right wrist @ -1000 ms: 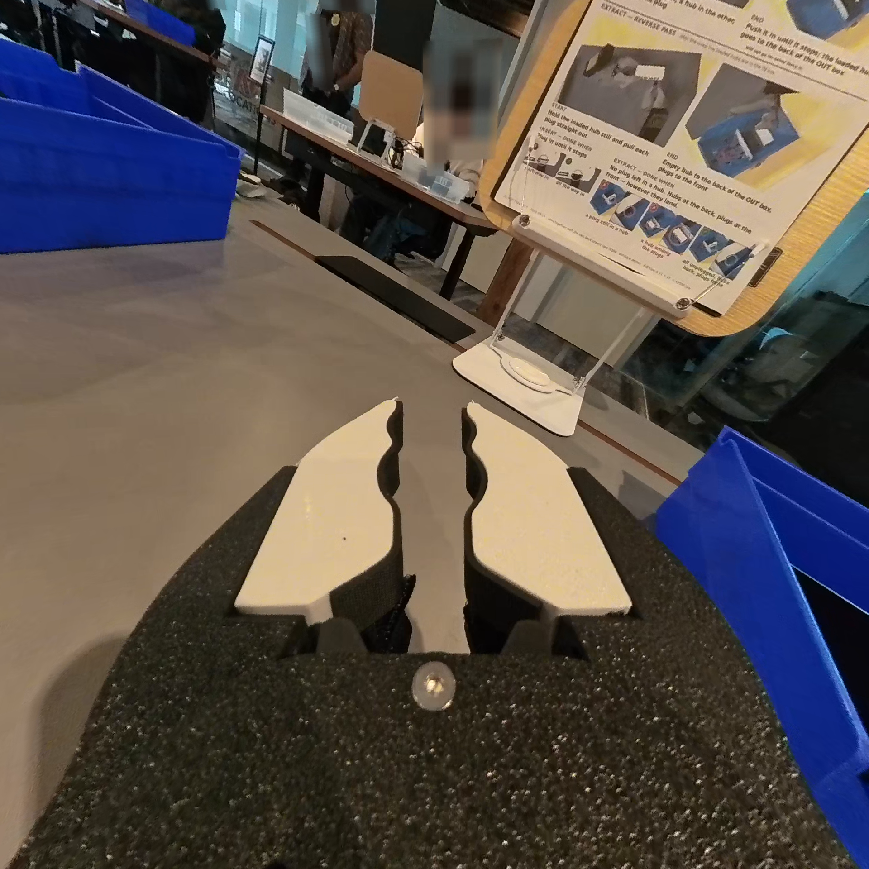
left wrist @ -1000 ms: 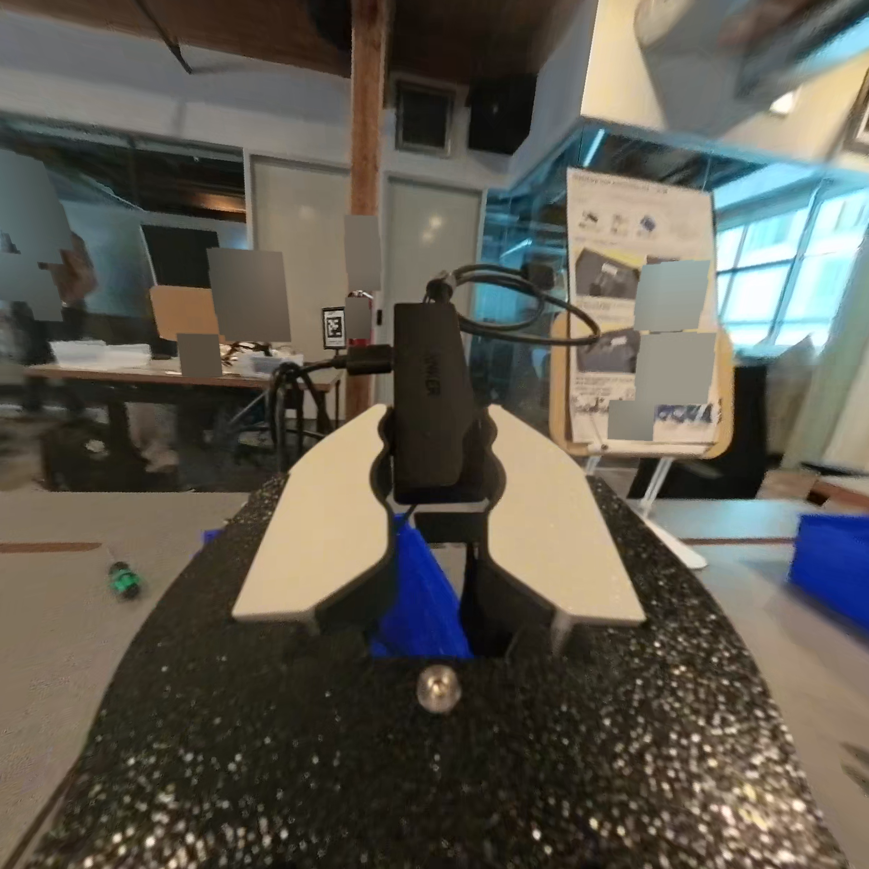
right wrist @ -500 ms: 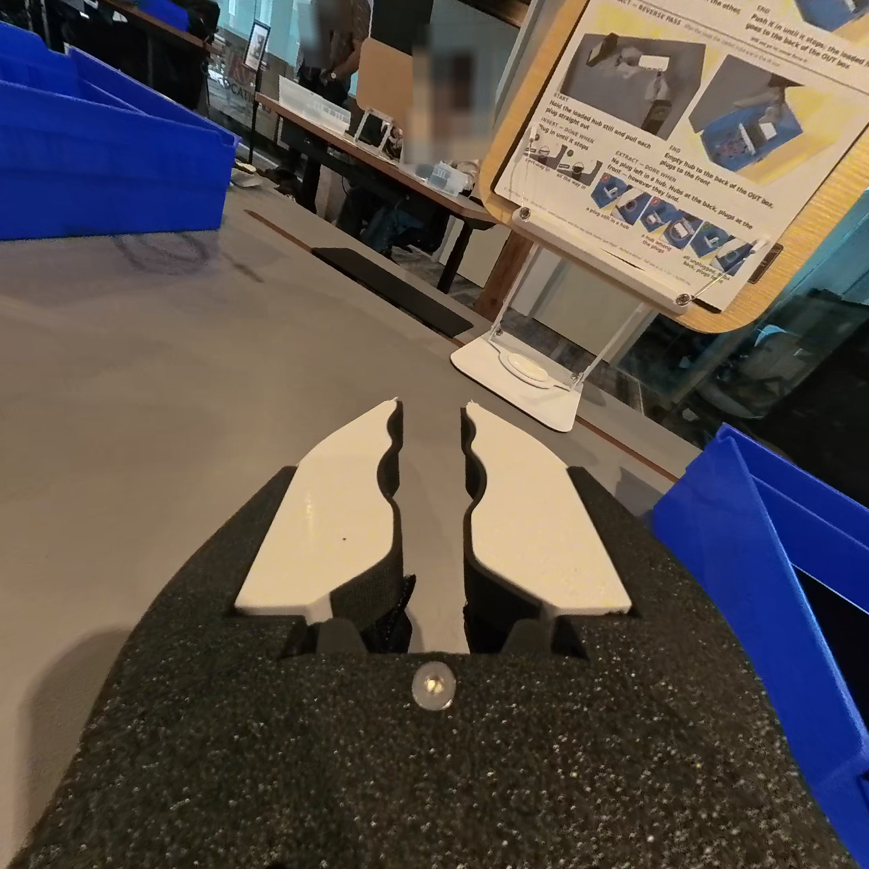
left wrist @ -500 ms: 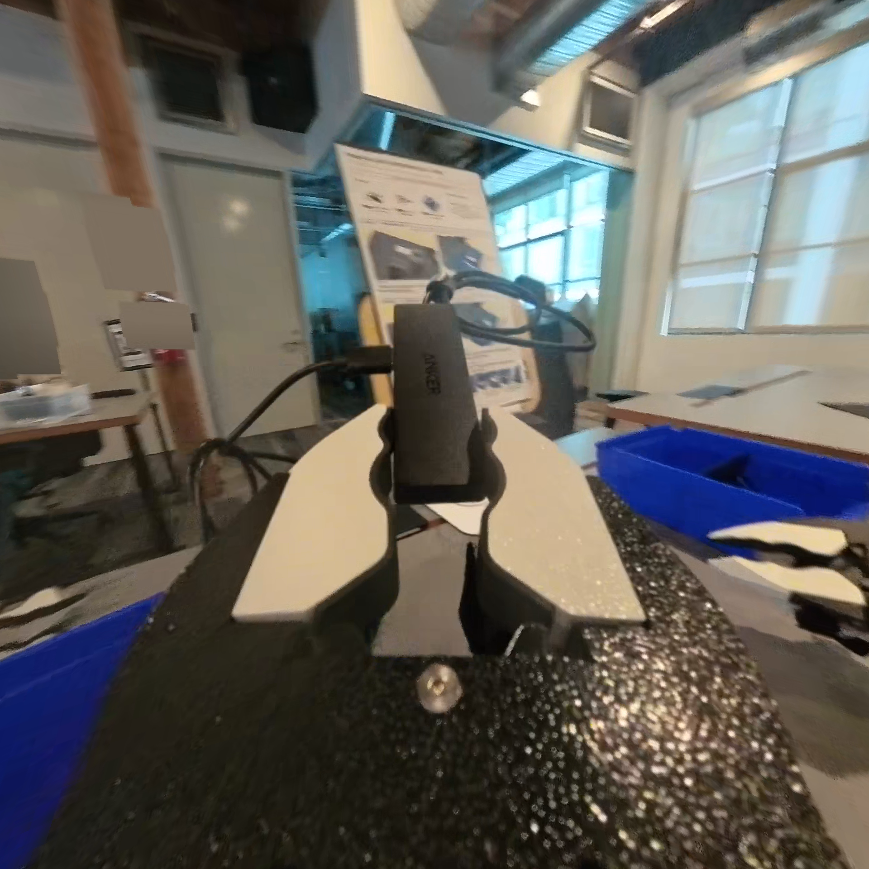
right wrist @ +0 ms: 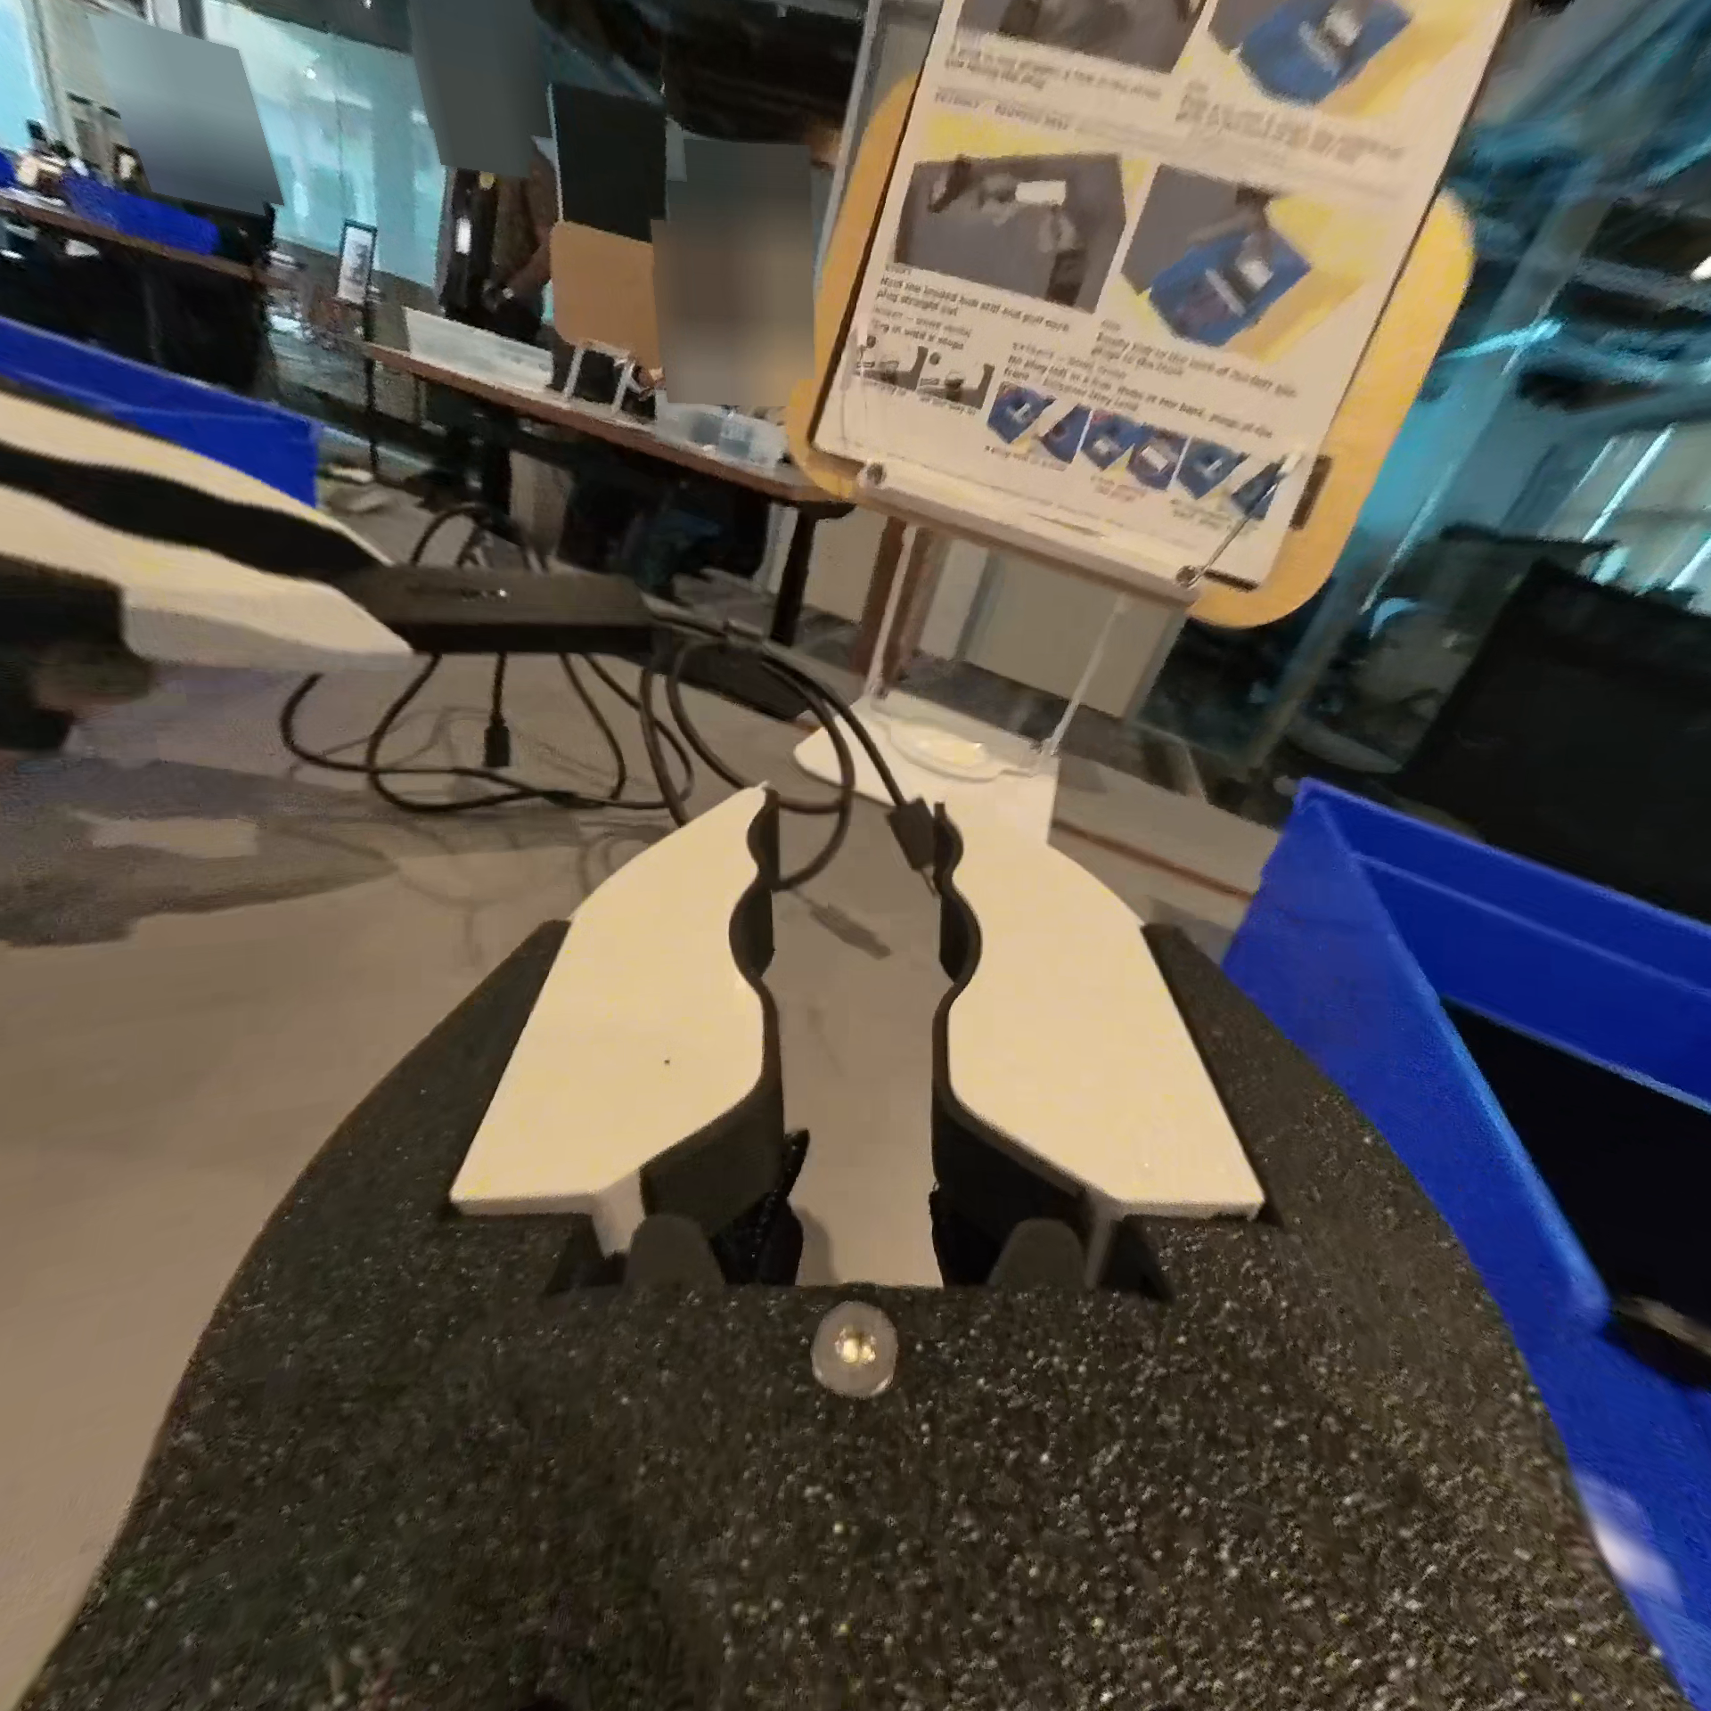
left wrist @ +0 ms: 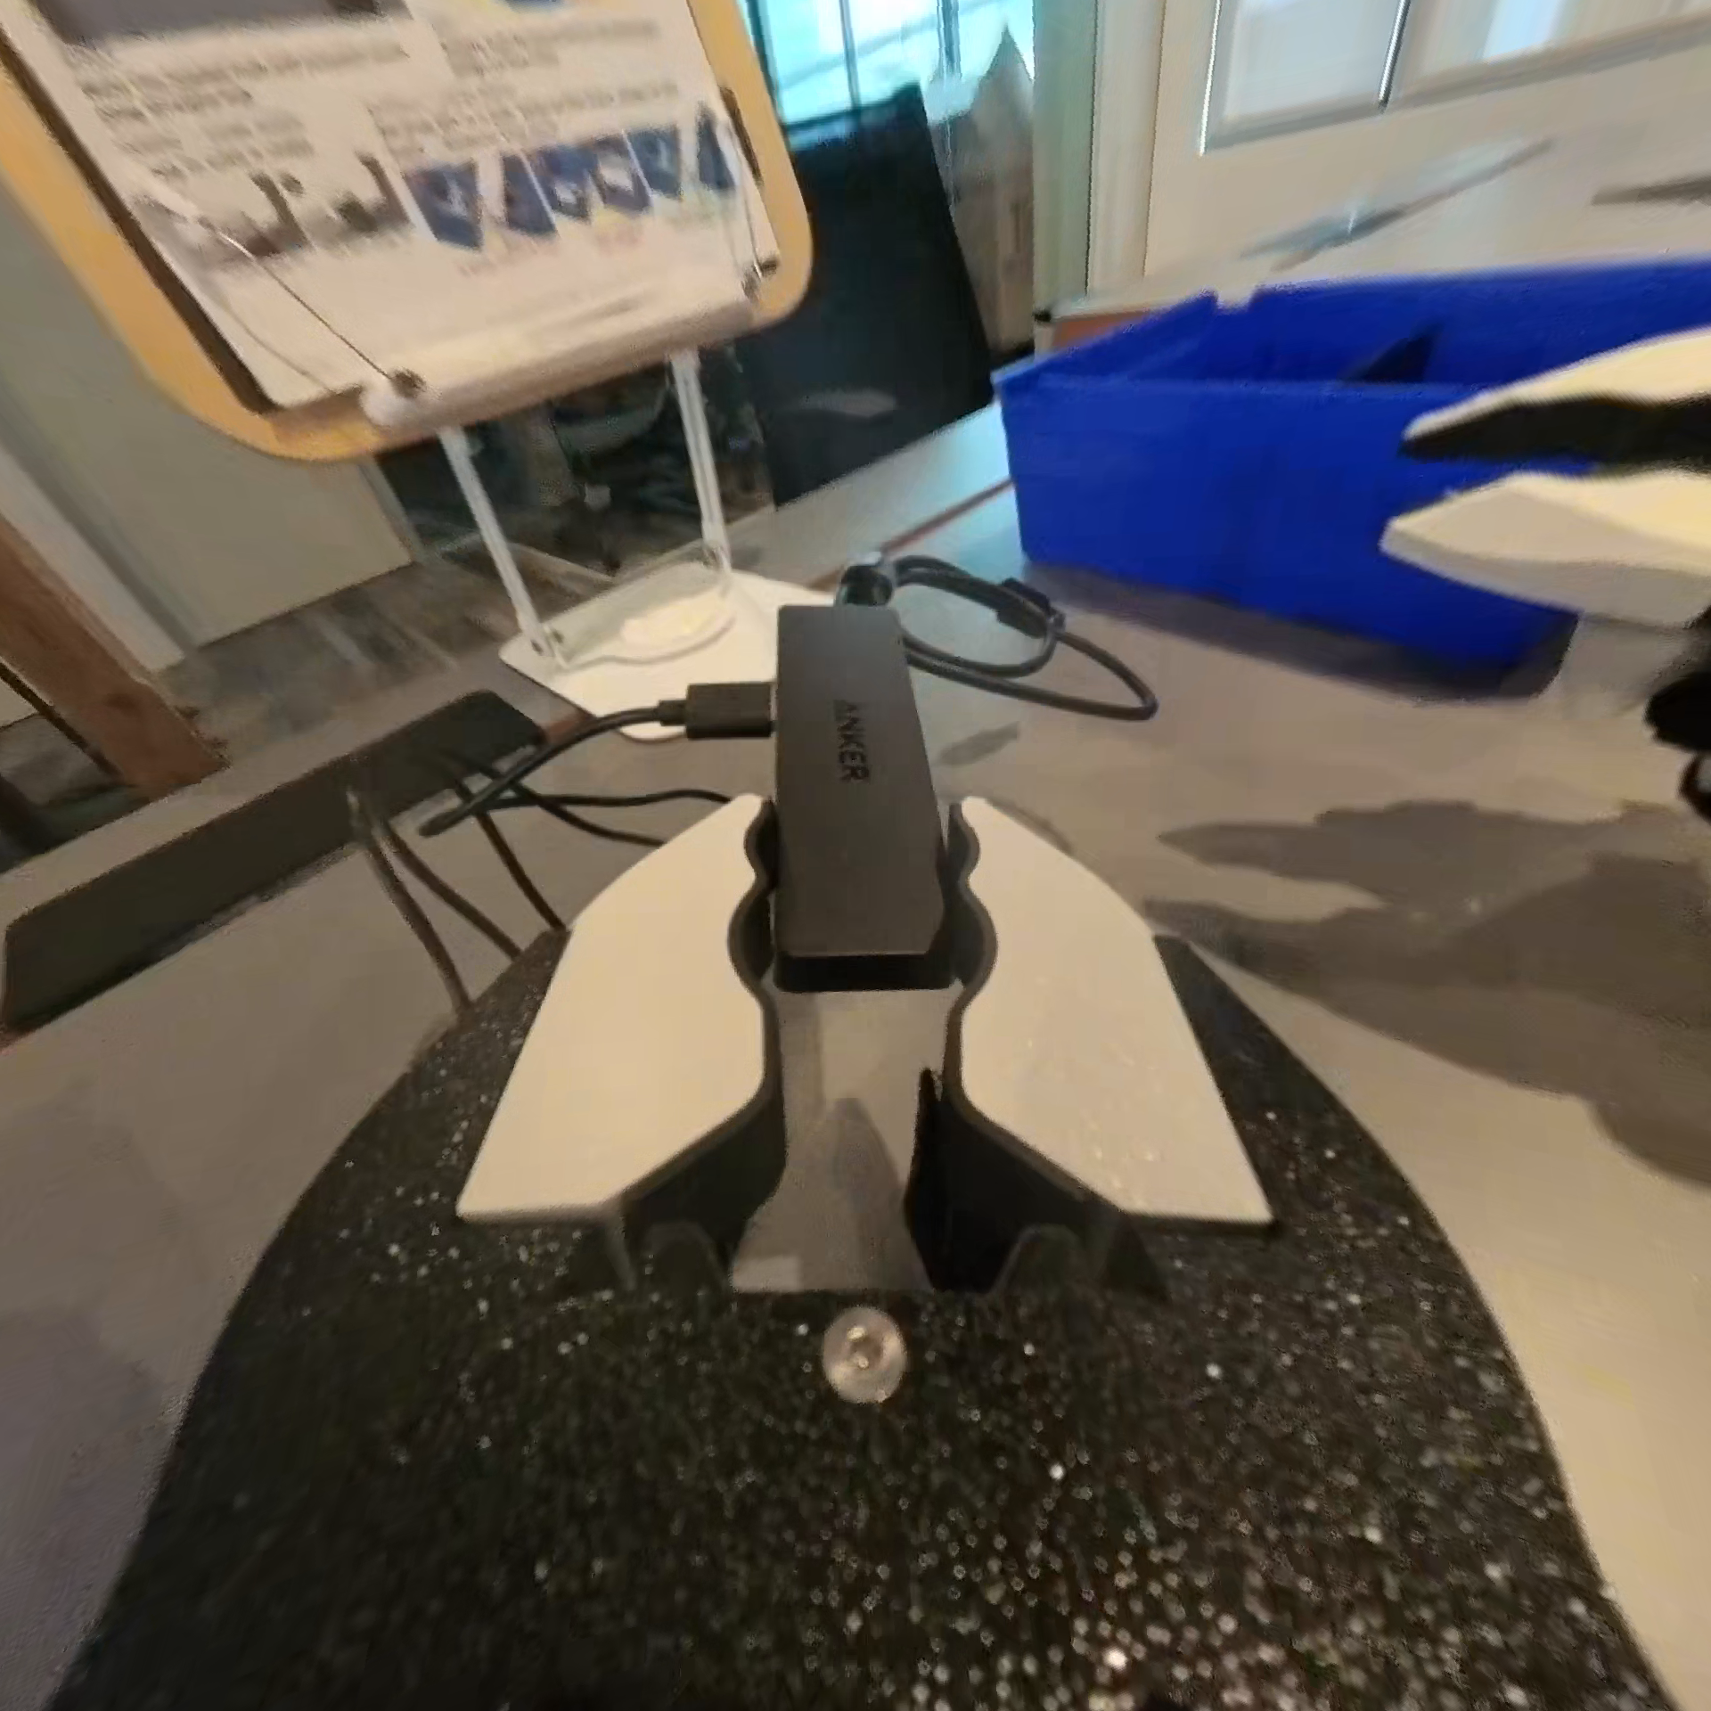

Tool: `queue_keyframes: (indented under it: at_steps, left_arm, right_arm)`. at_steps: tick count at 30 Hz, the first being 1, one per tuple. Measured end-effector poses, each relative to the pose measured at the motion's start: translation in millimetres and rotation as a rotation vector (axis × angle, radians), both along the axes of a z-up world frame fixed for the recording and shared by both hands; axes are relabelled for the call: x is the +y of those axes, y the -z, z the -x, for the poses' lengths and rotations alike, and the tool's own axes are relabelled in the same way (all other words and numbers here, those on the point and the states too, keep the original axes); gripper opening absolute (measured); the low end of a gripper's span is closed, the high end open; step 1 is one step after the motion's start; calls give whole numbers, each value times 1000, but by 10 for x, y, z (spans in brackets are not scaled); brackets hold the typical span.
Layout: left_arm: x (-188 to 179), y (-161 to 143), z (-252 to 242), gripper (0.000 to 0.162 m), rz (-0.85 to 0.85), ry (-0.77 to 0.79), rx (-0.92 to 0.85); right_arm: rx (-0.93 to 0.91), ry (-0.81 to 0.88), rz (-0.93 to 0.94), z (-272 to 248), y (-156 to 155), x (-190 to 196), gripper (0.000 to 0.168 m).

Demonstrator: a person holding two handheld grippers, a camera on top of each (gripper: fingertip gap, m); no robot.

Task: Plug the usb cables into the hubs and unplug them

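Hub: a slim black USB hub is held above the grey table, its near end pinched between the left gripper's white fingers.
Plug: one black USB plug sits in the hub's left side, its cable drooping to the table.
Hub lead: a second black cable leaves the hub's far end and loops over the tabletop toward the right gripper.
Left gripper: clenched on the hub, which points away from the camera.
Right gripper: parted and holding nothing; the looped lead and its end connector lie just past the fingertips, and whether they touch cannot be told.
Right wrist view: the hub juts level from the left gripper at the left edge.
Bin: a blue plastic bin stands on the table beside the right gripper.
Backdrop: an instruction sheet on a clear stand rises at the table's far edge.
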State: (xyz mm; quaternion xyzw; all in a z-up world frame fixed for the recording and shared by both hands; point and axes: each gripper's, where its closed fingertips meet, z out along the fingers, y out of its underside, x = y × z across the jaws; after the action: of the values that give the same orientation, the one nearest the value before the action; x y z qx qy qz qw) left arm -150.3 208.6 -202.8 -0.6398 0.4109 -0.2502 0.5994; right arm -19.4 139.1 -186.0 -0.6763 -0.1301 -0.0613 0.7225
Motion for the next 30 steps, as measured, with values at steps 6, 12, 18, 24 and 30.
queue_keyframes:
  at_steps: [6,12,18,24,30]
  left_arm:
    - [17,439,-2,35,1,-46,158]
    - [9,387,41,37,-11,-49,112]
    - [10,265,88,68,-72,-65,52]
    - [244,257,325,59,-49,-175,37]
    - [349,308,421,47,-36,-231,68]
  right_arm:
    - [44,-47,111,76,222,72,30]
    - [-5,-34,127,81,286,93,26]
    - [-63,-37,137,134,359,118,22]
    - [-136,-41,124,192,378,125,19]
    - [-149,-46,131,207,391,129,19]
